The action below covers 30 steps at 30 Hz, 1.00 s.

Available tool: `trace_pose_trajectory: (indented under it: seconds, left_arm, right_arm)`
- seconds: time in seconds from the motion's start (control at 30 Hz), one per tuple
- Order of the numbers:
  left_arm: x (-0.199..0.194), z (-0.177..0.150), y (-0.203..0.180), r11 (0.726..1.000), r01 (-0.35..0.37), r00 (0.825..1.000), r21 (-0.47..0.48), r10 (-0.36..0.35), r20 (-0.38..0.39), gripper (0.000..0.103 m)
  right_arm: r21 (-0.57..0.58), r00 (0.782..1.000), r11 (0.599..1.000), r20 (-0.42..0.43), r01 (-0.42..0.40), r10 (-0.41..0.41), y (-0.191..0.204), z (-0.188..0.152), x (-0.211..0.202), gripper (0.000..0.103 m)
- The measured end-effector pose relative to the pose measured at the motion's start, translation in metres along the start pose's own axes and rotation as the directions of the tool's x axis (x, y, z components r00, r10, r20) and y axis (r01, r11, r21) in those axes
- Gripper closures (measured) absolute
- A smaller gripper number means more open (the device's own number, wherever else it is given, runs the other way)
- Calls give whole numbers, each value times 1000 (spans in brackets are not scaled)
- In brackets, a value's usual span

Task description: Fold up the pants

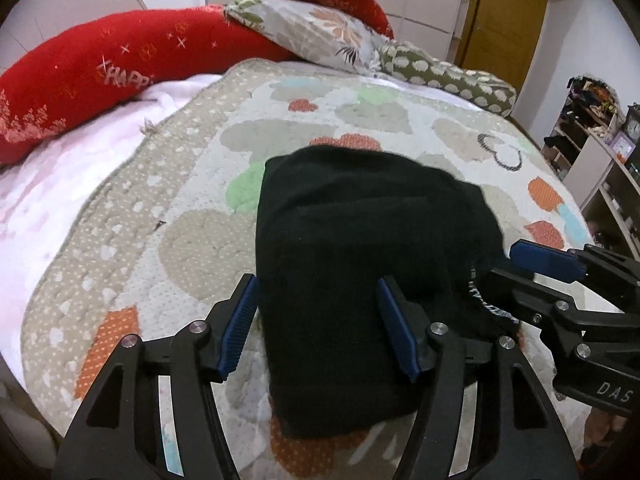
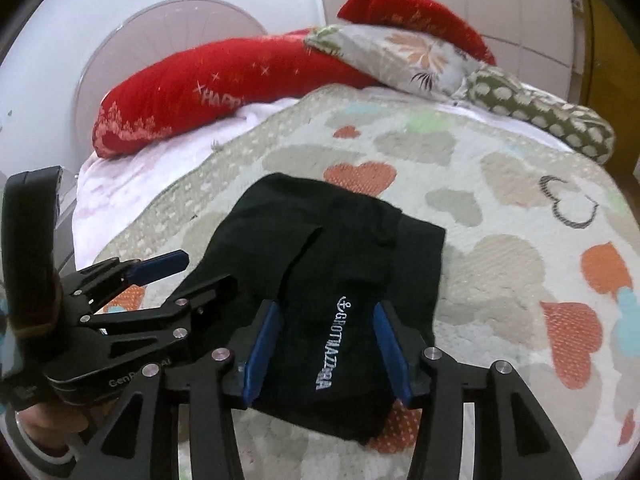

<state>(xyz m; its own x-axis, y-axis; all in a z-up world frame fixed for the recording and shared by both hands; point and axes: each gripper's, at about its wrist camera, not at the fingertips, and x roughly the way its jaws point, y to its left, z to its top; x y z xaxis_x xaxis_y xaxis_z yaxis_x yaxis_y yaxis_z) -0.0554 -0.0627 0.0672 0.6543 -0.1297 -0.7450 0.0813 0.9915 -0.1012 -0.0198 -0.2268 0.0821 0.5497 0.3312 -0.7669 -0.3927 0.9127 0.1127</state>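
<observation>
Already folded into a compact block, the black knit fabric pants (image 1: 352,276) lie on the quilted bedspread with heart patches in orange, green and beige (image 1: 168,216), near its front edge. White embroidered lettering (image 2: 334,344) runs along the top layer of the pants in the right wrist view.

Over this bundle the left gripper (image 1: 316,324) has its blue-padded fingers (image 1: 238,320) spread wide, one on each side of the near left part of the pants; whether the pads touch the cloth cannot be told. The right gripper (image 2: 326,350) is likewise spread, its blue fingers (image 2: 390,348) straddling the lettered end of the pants without pinching anything. From the left wrist camera the right gripper (image 1: 516,264) comes in from the right edge, just beside the pants' right side.

At the head of the bed rest a long red velvet pillow with gold sparkle print (image 1: 100,68), a grey floral-patterned pillow (image 1: 312,32) leaning on it, and an olive bolster with white shell motifs (image 1: 452,76). A brown wooden door (image 1: 508,20) stands behind, and open shelves with clutter (image 1: 592,148) line the right wall.
</observation>
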Motion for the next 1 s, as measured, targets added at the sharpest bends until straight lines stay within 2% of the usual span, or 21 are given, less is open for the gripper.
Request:
trace_pose_trajectory:
  seconds: [0.2, 0.5, 1.0]
  left_arm:
    - [-30, -1, -5, 1000, -20, 998, 4, 20, 61, 42]
    - [-65, -10, -15, 996, -71, 990, 46, 65, 123, 42]
    - [-90, -17, -14, 996, -83, 985, 32, 77, 155, 42]
  right_arm:
    - [42, 998, 999, 58, 11, -13, 5, -5, -31, 54]
    - [43, 996, 999, 87, 33, -36, 18, -13, -59, 53]
    - [49, 993, 999, 117, 24, -30, 30, -23, -77, 52]
